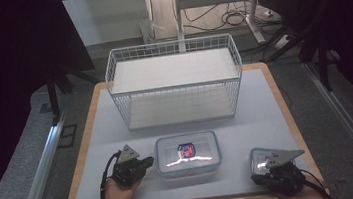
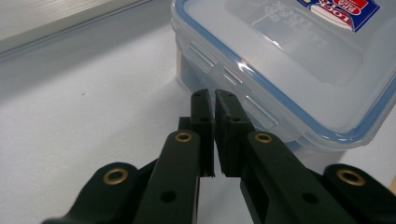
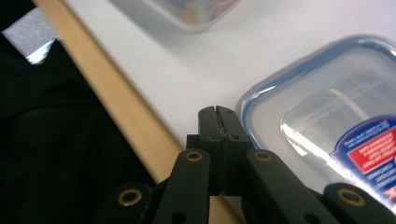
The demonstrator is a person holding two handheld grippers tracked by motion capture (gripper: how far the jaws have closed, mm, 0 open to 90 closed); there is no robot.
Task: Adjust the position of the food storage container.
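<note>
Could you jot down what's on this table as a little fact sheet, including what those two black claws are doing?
surface: pale mat on a wooden table
back: white wire rack with two shelves, nothing on them
middle front: large box, clear with a blue-edged lid and a red and blue label
front right: small box of the same kind
left gripper: jaws shut, tips at the large box's side latch, holding nothing
right gripper: jaws shut, tips at the small box's corner, holding nothing
</note>
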